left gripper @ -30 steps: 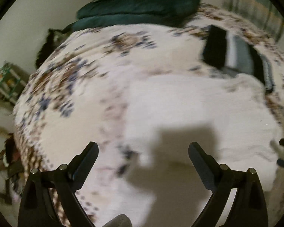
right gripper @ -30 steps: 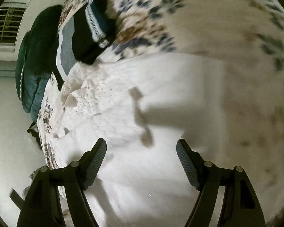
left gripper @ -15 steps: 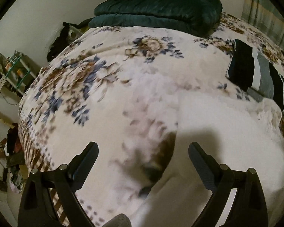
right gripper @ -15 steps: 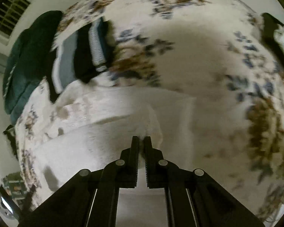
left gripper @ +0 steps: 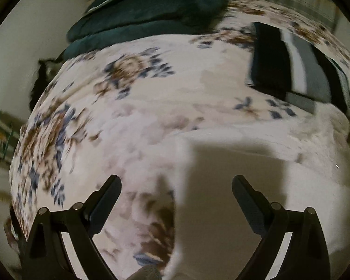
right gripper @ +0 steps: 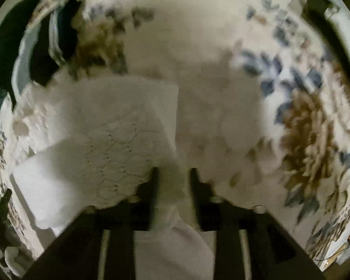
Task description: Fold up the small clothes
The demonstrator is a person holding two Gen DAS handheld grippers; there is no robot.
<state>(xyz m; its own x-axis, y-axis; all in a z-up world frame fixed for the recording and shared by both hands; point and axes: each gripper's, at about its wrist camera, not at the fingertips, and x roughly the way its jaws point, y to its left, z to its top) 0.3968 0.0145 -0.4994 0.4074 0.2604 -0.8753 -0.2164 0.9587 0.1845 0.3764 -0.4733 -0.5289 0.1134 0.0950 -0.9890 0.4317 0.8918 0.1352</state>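
left gripper (left gripper: 176, 184): jaws spread wide, nothing between them, hovering above the bed. the left finger is over the floral blanket (left gripper: 133, 107), the right finger over the white garment (left gripper: 280, 182).

right gripper (right gripper: 172, 177): jaws drawn in close and pinching a bunch of white fabric; cloth fills the gap between the fingers and runs back toward the camera. the gripped part belongs to the white garment (right gripper: 105, 144), which shows a lacy, perforated texture and has one layer lifted and turned over on the left half of the right wrist view. its top edge forms a straight fold line with a corner near the middle of the frame.

garment position: flat on the floral blanket, toward the right side of the bed in the left wrist view. just beyond it lies a folded stack of striped clothes (left gripper: 298, 67) in black, white and grey; the same stack sits at upper left in the right wrist view (right gripper: 46, 46).

dark green pillows (left gripper: 151, 11) lie at the far end of the bed. both views are motion-blurred.
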